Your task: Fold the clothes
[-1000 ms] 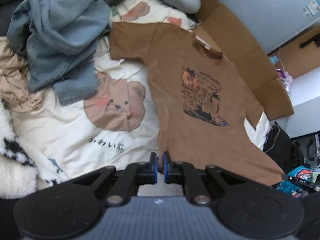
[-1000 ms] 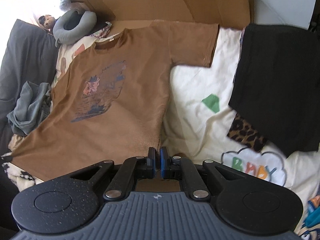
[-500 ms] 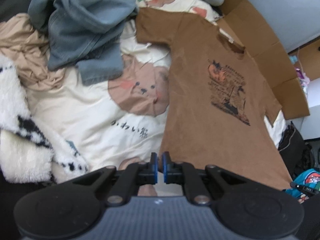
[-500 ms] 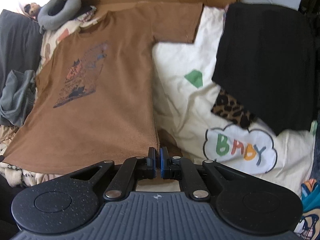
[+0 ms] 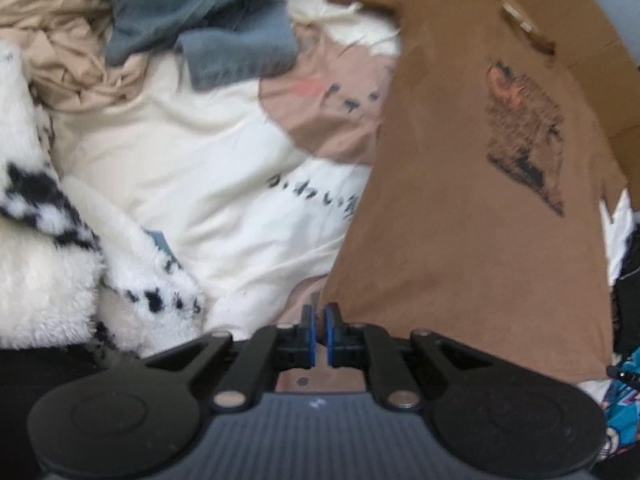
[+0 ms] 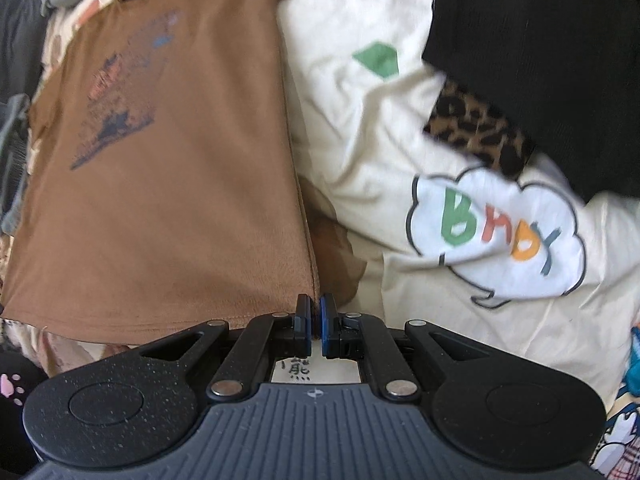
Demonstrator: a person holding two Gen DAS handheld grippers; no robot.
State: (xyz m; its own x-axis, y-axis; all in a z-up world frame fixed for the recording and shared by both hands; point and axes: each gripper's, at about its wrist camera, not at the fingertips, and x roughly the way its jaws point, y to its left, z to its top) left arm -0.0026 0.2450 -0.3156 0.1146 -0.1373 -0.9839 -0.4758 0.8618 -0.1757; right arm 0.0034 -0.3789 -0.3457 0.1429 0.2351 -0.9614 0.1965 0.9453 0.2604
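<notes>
Brown T-shirt (image 5: 460,220) lies spread on the bed, each closed gripper pinching a hem corner; folding upward seems next.

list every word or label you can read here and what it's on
"BABY": coloured letters in a white cloud print on the cream bed cover.
"熊": a black character on the cream bed cover, seen just behind the right gripper's fingers.
Black Japanese script on the cream bed cover under the bear face print: too blurred to read.
Small text in the dark graphic on the brown t-shirt: too blurred to read.
</notes>
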